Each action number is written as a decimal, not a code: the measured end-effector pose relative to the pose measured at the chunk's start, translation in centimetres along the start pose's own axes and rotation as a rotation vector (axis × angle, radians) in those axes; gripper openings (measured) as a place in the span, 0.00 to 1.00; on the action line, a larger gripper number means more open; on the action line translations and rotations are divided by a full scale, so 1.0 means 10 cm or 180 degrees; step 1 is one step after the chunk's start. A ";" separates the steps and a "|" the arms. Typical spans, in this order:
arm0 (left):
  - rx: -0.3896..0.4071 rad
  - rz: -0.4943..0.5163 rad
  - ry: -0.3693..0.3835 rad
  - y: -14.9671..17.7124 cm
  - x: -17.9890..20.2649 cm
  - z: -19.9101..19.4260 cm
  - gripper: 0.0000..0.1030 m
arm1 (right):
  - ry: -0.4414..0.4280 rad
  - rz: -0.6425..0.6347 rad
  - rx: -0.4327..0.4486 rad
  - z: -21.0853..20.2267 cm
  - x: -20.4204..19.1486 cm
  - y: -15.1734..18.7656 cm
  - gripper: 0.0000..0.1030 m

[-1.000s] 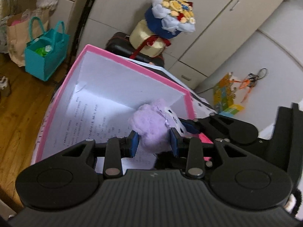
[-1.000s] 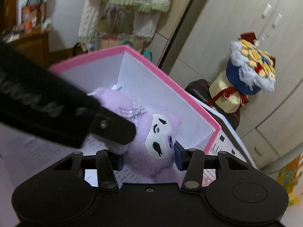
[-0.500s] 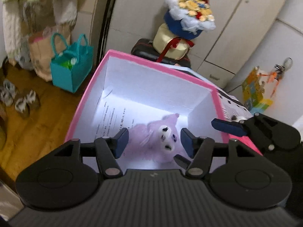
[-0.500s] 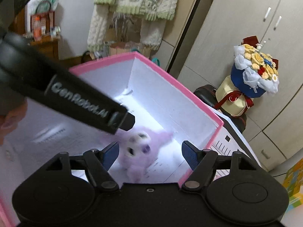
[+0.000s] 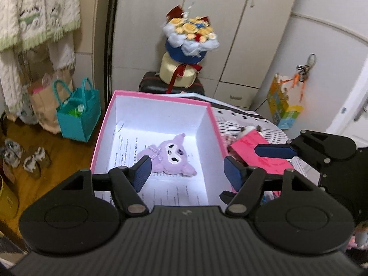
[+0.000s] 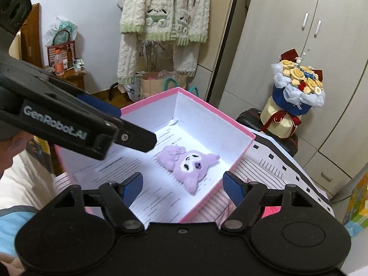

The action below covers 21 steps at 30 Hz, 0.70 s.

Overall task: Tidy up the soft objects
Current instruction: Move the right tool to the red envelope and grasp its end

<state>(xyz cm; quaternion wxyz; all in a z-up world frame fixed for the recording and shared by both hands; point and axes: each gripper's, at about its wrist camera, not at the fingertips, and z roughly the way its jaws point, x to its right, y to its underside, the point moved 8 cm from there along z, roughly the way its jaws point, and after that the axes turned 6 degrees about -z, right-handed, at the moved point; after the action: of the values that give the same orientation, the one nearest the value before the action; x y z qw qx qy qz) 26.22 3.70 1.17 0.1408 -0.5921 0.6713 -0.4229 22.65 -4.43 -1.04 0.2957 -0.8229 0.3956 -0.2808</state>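
A purple plush toy (image 5: 170, 158) with a white face lies flat on printed paper at the bottom of the pink box (image 5: 158, 96). My left gripper (image 5: 187, 169) hovers above the box's near side, its jaws opening with nothing between them. My right gripper (image 6: 182, 184) is above the same box (image 6: 207, 105), jaws also opening and empty, with the plush (image 6: 191, 163) below and beyond them. A blue-padded finger (image 5: 273, 150) of the right gripper shows at the right of the left wrist view. A black finger (image 6: 135, 138) of the left gripper crosses the right wrist view.
A flat pink piece (image 5: 260, 154) and a small furry toy (image 5: 249, 128) lie on the striped table cover (image 5: 232, 124) right of the box. Behind stand a flower bouquet (image 5: 191, 39) on a dark case, a teal bag (image 5: 78, 115) and cupboards. Slippers (image 5: 23, 156) lie on the wooden floor.
Both grippers let go of the purple plush, which dropped to the box floor. Both have since risen and pulled back, with their jaws spreading wider.
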 end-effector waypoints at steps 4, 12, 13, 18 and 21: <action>0.0103 0.0165 0.0078 0.07 0.15 -0.31 0.74 | 0.0032 0.0014 0.0047 -0.27 -0.04 0.08 0.83; 0.0148 0.0559 0.0317 0.27 0.55 -0.77 0.88 | 0.0157 0.0115 0.0247 -0.89 0.08 0.33 0.86; 0.0144 0.0599 0.0353 0.31 0.61 -0.79 0.90 | 0.0206 0.0122 0.0277 -0.96 0.11 0.39 0.87; 0.0144 0.0719 0.0373 0.47 0.89 -0.73 0.94 | 0.0412 0.0157 0.0461 -1.26 0.26 0.70 0.88; 0.0072 0.0772 0.0452 0.58 1.08 -0.62 0.94 | 0.0442 0.0157 0.0530 -1.33 0.35 0.90 0.88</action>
<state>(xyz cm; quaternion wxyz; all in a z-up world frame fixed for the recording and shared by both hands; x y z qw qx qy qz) 15.25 -4.03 3.96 0.1497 -0.4737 0.7415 -0.4511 10.85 -15.39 2.22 0.3417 -0.7641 0.4106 -0.3616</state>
